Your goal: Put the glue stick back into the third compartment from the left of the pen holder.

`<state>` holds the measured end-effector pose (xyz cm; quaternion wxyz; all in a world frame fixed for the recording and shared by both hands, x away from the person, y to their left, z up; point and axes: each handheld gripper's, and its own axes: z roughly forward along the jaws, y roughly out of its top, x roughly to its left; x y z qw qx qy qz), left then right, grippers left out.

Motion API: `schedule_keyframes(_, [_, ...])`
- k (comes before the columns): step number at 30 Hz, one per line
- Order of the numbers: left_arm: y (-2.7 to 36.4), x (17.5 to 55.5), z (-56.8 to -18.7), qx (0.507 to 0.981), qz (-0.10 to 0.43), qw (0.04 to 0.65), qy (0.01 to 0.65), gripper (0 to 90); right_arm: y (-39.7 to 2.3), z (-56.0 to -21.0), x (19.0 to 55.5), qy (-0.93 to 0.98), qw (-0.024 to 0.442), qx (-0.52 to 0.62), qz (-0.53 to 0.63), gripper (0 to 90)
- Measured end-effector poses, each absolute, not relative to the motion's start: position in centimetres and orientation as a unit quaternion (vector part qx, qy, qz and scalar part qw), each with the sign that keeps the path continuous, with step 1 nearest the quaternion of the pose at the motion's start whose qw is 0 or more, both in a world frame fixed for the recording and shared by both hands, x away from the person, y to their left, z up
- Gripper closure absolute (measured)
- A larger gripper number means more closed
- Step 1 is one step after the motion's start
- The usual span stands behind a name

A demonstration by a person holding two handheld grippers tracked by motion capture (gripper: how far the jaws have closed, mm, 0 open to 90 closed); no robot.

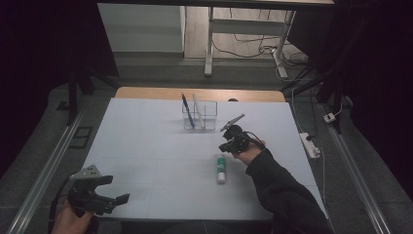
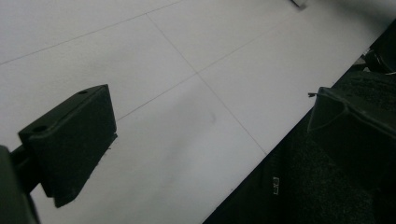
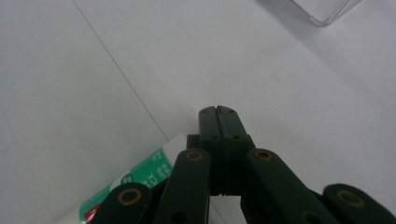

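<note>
Just beneath the right tool (image 3: pixel 218 111), jaws pressed together on nothing, lies the glue stick (image 1: pixel 221 169) on the counter (image 1: pixel 156 146). Far off, left tool (image 1: pixel 109 189) spread apart, empty.

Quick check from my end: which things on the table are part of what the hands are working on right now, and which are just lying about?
In the job:
- glue stick, lying flat just beside the shut right gripper
- clear holder, likely its destination, with a blue pen and a white pen standing in it

Just lying about:
- power strip on the floor, off the table
- left gripper, open and idle at the table's near edge
</note>
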<state>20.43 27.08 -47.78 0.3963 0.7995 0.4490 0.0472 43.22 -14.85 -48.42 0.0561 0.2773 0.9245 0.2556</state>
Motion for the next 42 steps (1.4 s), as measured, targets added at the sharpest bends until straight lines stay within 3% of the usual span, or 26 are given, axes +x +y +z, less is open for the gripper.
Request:
schedule_keyframes(17, [27.1,20.4,-47.8,0.799,0.047,0.397,0.450,1.2,-14.4,-50.0,44.0,0.925,0.029,0.286,0.248,89.6])
schedule_keyframes(42, [27.1,20.4,-47.8,0.799,0.047,0.396,0.450,1.3,-16.0,-49.9,43.3,0.926,0.027,0.296,0.232,89.6])
